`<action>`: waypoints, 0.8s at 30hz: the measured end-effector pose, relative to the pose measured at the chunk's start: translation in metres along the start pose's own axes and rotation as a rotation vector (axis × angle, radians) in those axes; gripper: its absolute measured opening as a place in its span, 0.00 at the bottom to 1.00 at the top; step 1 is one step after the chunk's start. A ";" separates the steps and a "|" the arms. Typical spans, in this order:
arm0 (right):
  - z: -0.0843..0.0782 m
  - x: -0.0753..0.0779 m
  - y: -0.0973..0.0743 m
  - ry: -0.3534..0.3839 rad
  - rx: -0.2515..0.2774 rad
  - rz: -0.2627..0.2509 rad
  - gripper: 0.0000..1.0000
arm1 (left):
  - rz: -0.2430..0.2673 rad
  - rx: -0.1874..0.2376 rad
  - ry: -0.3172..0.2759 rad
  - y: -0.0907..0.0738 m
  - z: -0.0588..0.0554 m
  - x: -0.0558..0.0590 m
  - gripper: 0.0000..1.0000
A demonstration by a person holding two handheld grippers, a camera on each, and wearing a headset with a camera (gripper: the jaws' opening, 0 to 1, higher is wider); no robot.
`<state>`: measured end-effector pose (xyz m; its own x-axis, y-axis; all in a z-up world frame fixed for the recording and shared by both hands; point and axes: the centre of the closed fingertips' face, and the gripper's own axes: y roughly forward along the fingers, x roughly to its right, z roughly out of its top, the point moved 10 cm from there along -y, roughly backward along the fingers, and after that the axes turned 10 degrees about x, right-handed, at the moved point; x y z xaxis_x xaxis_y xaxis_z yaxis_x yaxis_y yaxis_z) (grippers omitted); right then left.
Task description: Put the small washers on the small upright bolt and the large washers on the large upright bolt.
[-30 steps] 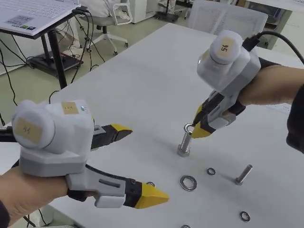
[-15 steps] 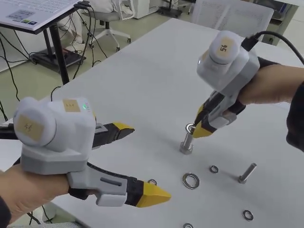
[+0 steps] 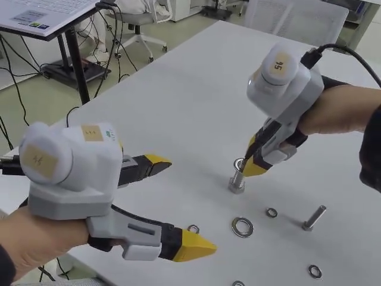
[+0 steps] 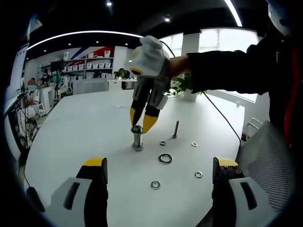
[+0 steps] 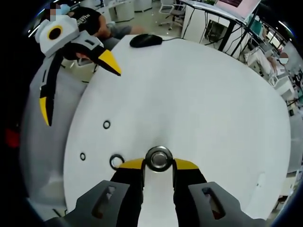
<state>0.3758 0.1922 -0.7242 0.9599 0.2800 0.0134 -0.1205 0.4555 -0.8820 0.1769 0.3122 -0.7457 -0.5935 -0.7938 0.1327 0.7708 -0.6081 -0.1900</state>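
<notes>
Right claw [image 3: 244,167]: I am pinching a washer [image 3: 239,162] by its rim, right at the top of the large bolt [image 3: 236,180]. Left claw [image 3: 191,203] is hanging wide open, empty. Spare large washer [image 3: 241,226] and small washers [image 3: 271,212] are lying flat near the small bolt [image 3: 314,217]. I am judging them stiff, light and slippery, so I would be gripping edges only.

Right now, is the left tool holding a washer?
No, the left tool has its jaws wide apart with nothing gripped between them.
</notes>
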 end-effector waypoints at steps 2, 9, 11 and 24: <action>-0.001 0.000 0.002 0.001 -0.003 0.003 0.23 | 0.000 -0.001 -0.001 0.000 0.000 0.000 0.92; -0.005 0.002 0.010 0.005 -0.017 0.008 0.23 | -0.001 -0.003 -0.003 0.002 -0.001 0.000 0.92; -0.006 0.002 0.012 0.007 -0.020 0.008 0.23 | 0.001 -0.003 -0.004 0.002 -0.001 0.000 0.92; -0.016 0.003 0.027 0.035 -0.031 0.021 0.23 | 0.000 -0.003 -0.010 0.005 -0.002 0.000 0.92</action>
<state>0.3792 0.1920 -0.7559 0.9654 0.2597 -0.0214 -0.1338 0.4233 -0.8960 0.1802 0.3095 -0.7484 -0.5915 -0.7937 0.1422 0.7699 -0.6083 -0.1931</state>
